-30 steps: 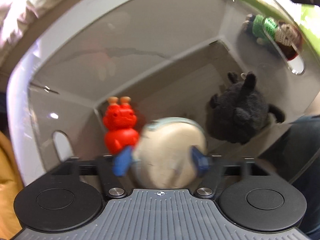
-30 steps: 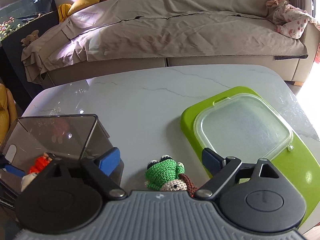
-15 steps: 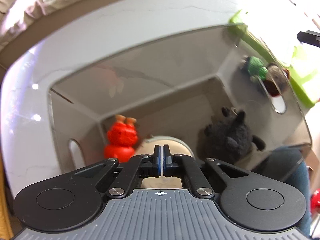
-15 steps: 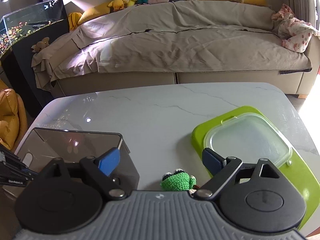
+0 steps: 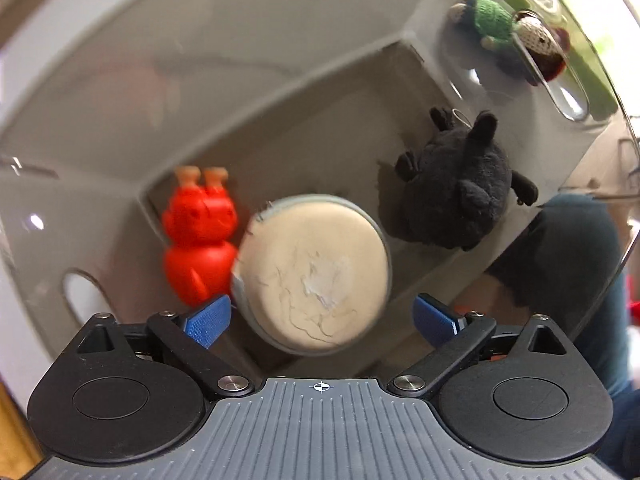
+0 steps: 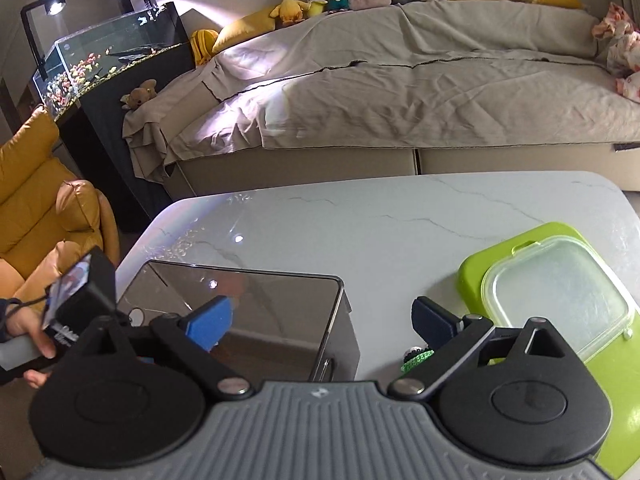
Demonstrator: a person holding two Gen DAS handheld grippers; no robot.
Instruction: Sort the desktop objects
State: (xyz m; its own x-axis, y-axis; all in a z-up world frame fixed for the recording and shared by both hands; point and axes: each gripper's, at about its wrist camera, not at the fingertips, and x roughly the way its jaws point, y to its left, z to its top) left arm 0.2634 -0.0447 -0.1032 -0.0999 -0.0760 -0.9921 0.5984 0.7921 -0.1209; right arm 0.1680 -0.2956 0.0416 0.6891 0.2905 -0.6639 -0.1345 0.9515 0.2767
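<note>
I look straight down into a smoky clear bin (image 5: 280, 80). On its floor lie a red toy figure (image 5: 198, 236), a round cream disc (image 5: 316, 272) and a black plush (image 5: 460, 196). My left gripper (image 5: 320, 320) hangs over the disc with its jaws opening; the blue pads stand clear on both sides of it. A green crocheted doll (image 5: 496, 24) lies outside the bin's far wall. My right gripper (image 6: 322, 320) hovers above the table, jaws opening with nothing between them. It is over the bin (image 6: 280, 304), and the doll (image 6: 416, 360) peeks out under its right finger.
A lime-green board (image 6: 480, 264) with a clear plastic lid (image 6: 560, 292) lies on the marble table (image 6: 360, 216) at the right. A hand holds the left gripper's body (image 6: 76, 292) at the left edge. Behind the table are a covered sofa, a fish tank and a yellow armchair.
The left jaws were around the disc, then shut fully above it, and now stand wide over it. The right gripper rose and tilted up; the doll has slid almost out of its view.
</note>
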